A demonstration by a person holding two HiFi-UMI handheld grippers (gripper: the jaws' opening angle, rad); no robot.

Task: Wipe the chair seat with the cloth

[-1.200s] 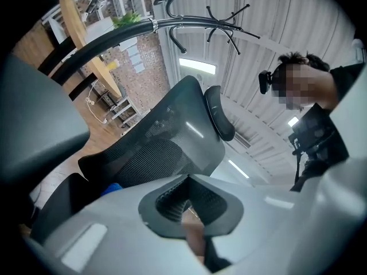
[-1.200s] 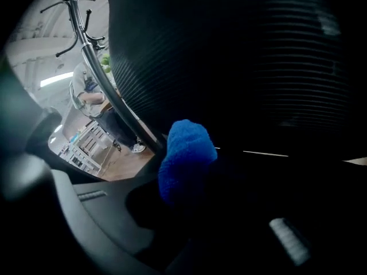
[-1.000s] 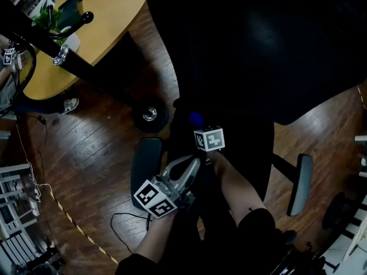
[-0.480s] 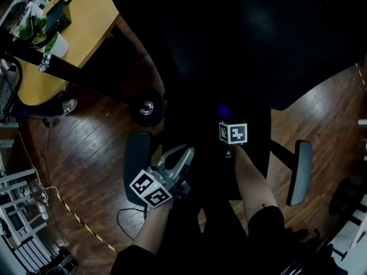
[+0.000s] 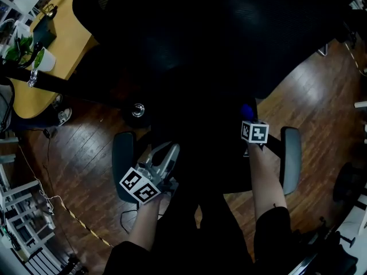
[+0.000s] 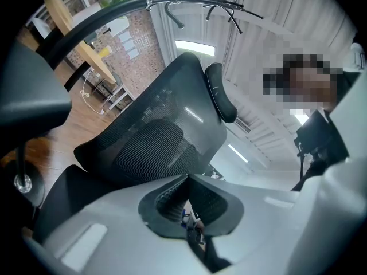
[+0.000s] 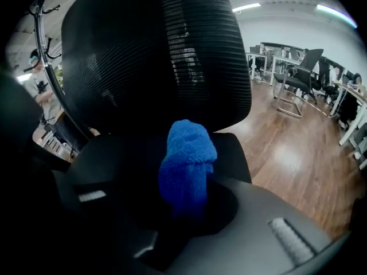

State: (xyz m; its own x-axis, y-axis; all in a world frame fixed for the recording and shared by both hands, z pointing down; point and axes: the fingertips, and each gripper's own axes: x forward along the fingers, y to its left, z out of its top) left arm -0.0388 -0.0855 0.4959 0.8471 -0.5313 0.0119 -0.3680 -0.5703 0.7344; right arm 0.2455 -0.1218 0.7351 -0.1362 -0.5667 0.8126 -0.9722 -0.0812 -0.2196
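A black office chair fills the head view; its seat (image 5: 200, 148) is very dark below the mesh backrest (image 5: 218, 39). My right gripper (image 5: 250, 122) sits over the seat's right side, next to the right armrest (image 5: 291, 159), shut on a blue fluffy cloth (image 5: 247, 110). In the right gripper view the cloth (image 7: 187, 165) sticks up out of the jaws, in front of the seat (image 7: 126, 153) and backrest (image 7: 160, 56). My left gripper (image 5: 165, 152) hovers at the seat's left edge by the left armrest (image 5: 122, 159); its jaws (image 6: 187, 177) are shut on nothing and point at the backrest (image 6: 160, 136).
A wooden desk (image 5: 57, 44) with a potted plant (image 5: 34, 56) stands at the upper left. A chair caster (image 5: 137, 109) and cables (image 5: 51, 199) lie on the dark wood floor. A person (image 6: 321, 130) stands at the right in the left gripper view. More desks and chairs (image 7: 298, 79) stand far off.
My right gripper has moved rightward across the seat with the cloth, from near the middle to the right armrest. The left gripper has drifted a little left and down.
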